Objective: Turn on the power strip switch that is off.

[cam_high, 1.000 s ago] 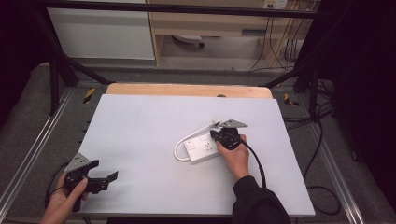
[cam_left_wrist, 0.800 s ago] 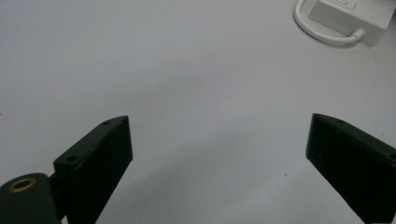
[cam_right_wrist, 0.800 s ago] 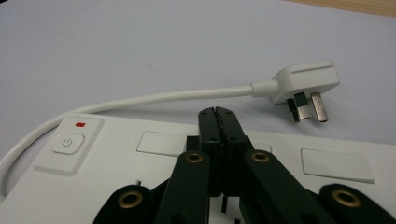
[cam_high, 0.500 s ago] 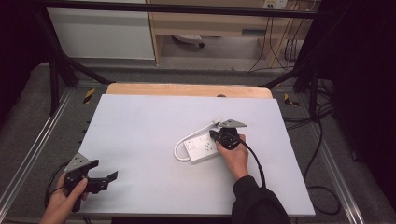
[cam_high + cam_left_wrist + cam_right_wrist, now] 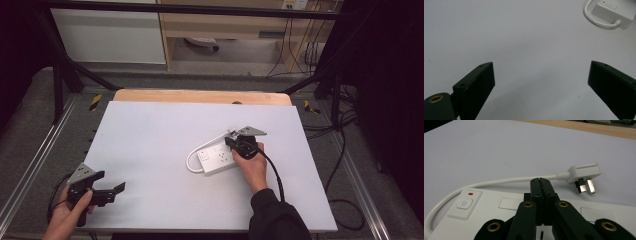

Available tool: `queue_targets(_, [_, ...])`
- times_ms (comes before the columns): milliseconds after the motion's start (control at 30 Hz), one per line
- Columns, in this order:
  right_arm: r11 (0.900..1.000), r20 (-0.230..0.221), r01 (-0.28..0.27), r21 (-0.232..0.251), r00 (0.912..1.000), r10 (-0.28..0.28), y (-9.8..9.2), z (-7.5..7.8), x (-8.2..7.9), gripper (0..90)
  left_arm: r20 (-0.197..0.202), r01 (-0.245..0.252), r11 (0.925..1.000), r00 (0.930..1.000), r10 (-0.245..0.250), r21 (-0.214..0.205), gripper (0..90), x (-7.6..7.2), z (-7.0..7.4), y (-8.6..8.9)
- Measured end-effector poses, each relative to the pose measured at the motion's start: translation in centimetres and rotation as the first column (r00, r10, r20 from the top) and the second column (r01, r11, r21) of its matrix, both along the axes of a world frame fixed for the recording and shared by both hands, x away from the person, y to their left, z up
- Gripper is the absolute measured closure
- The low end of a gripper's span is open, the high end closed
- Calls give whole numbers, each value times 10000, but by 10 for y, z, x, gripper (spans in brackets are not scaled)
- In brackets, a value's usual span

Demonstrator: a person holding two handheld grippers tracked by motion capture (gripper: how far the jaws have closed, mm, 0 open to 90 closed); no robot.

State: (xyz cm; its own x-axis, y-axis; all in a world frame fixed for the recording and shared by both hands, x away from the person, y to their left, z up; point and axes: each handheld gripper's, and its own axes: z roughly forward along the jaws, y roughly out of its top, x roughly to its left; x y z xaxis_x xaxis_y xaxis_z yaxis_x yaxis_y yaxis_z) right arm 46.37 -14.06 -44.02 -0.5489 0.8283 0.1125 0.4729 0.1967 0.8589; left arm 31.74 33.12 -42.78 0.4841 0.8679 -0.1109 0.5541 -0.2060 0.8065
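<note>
One power strip (image 5: 216,159) with one plug (image 5: 584,173) lies under the right tongs (image 5: 540,181), pressed together; left tongs (image 5: 541,87) spread.

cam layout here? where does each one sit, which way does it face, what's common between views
High view: above the person's side, looking forward and down on the table; both hands with the left gripper and right gripper.
Left gripper view: along its open jaws, across bare table.
Right gripper view: along its shut jaws, over the power strip toward its plug.
Shared: the power strip, in all three.
</note>
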Motion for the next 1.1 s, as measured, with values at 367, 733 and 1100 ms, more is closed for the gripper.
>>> queue_targets(367, [10000,246,35,50,9997,-36,-5,8,-2,900,-21,-41,10000,10000,41,-29,71,0,0,0])
queue_targets(733, [9996,294,160,217,9994,-166,-10,16,-5,852,-21,-4,10000,10000,4,-83,71,0,0,0])
queue_targets(1100, [9993,325,148,332,9993,-159,-10,26,-8,665,-29,-33,9999,10000,32,-119,71,0,0,0])
